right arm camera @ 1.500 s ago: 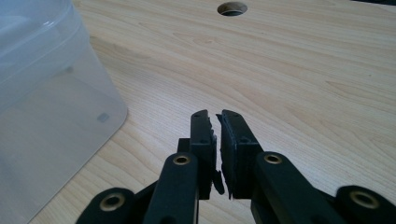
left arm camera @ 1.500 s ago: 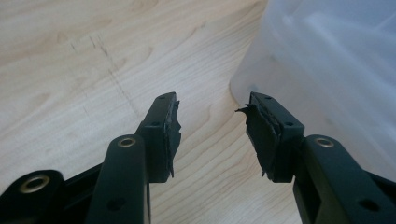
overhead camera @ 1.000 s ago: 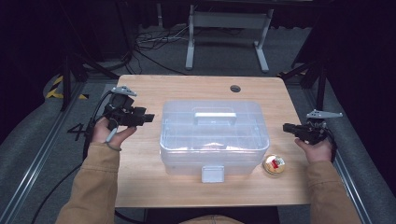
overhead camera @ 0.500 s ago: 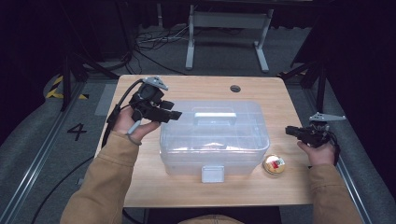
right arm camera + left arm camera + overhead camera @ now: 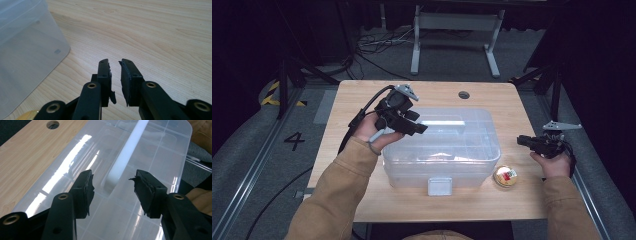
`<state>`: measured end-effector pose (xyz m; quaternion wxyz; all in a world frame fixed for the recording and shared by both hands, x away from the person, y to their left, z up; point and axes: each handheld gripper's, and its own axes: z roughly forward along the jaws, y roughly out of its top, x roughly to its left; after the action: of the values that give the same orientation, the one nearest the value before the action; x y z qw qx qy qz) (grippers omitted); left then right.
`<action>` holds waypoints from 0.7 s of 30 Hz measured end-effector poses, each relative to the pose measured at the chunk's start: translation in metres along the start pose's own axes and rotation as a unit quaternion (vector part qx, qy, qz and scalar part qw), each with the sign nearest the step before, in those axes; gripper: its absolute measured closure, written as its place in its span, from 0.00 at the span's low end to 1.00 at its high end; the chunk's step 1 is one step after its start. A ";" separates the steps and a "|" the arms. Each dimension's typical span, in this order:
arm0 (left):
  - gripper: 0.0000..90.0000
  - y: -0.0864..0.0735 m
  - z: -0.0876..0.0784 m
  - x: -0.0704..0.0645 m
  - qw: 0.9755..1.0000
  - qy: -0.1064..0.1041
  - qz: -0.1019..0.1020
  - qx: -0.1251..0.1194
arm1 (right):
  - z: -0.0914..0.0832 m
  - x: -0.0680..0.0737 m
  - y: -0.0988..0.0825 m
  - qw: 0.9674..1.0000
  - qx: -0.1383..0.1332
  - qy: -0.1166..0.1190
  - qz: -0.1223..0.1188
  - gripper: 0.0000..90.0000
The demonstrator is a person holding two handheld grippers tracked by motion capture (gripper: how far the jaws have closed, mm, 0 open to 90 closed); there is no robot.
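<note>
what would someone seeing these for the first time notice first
Probably the big clear plastic box with its white handle, closed in the middle of the wooden table. Next, the left hand-held gripper poised over the lid, its jaws just opened wide with nothing between them. Then the small round yellow tin by the box's front right corner, near the right hand-held gripper.

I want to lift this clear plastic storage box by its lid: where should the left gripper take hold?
Grip the white bar handle along the lid's middle, coming from above with the left gripper open across it: the bar is narrow and raised.
</note>
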<state>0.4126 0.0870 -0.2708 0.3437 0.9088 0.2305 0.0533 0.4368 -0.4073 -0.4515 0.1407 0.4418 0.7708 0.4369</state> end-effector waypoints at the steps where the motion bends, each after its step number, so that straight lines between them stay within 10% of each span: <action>1: 0.54 0.001 0.002 0.000 1.000 -0.001 0.002 0.004 | 0.000 0.000 0.000 1.000 0.000 0.000 0.001 0.86; 14: 0.55 0.013 0.033 -0.008 0.998 0.011 0.027 0.060 | 0.004 0.000 0.000 1.000 0.006 0.006 0.001 0.84; 21: 0.67 0.014 0.038 -0.002 0.998 0.007 0.005 0.070 | 0.003 -0.001 -0.001 1.000 0.004 0.007 0.002 0.83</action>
<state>0.4258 0.0537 -0.2899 0.2772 0.9315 0.2312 0.0454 0.4389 -0.4064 -0.4540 0.1328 0.4407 0.7729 0.4368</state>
